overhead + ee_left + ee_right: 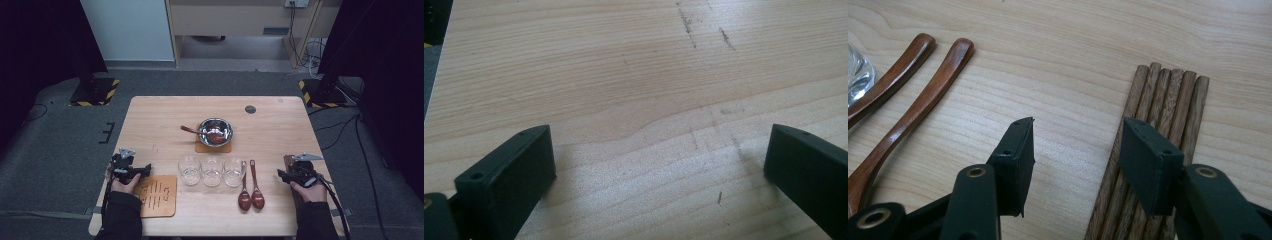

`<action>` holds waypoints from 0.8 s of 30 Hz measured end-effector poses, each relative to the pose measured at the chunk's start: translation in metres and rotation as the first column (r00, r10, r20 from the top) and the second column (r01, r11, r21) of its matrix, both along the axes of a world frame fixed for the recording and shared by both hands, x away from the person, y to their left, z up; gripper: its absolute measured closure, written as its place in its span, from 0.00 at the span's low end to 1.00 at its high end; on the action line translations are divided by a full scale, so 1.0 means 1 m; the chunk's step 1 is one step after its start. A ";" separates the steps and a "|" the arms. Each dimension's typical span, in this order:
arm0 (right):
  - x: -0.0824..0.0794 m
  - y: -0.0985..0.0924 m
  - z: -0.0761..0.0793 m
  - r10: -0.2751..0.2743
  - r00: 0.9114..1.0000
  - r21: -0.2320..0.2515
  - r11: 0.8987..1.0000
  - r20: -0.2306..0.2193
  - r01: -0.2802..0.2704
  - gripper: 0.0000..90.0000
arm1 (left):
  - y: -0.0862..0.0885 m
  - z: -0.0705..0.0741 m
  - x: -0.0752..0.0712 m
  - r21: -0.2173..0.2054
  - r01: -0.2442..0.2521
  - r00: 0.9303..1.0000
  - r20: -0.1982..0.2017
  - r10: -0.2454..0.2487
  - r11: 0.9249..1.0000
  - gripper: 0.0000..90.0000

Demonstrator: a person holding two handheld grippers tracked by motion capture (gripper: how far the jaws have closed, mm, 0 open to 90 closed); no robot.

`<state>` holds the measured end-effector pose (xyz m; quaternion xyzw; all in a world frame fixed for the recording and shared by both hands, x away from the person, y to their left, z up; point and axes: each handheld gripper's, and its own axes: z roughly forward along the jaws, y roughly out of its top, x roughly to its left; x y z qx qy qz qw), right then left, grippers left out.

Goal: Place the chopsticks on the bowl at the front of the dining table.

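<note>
Where grey carpet spreads, scuffed wooden table (280,120)

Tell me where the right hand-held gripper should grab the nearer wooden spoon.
Probably mid-handle on the wooden spoon, coming from above with jaws across its width. It lies flat beside a second spoon, handle toward the glasses; the handle is slim and the bowl too wide. The right hand-held gripper is open, near the wooden slats.

Right gripper (1075,150) is hovering with bare table (1073,60) between its fingers (1015,155); chopsticks (1168,95) are lying under the right finger, two spoons (923,95) lying left of the left finger, glass (858,75) beyond.
</note>
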<state>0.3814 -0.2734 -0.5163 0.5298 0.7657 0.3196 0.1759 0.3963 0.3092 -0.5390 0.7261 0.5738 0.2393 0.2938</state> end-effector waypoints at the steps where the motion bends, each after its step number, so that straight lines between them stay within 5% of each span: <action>1: 0.000 0.000 0.000 0.000 1.000 0.000 1.000 -0.002 0.000 0.53 | 0.000 0.000 0.000 0.000 0.000 1.000 0.000 0.000 1.000 0.00; 24: 0.000 0.002 -0.003 0.023 0.999 -0.003 1.000 -0.022 -0.023 0.53 | 0.000 0.000 0.000 0.000 0.000 1.000 -0.001 0.000 1.000 0.00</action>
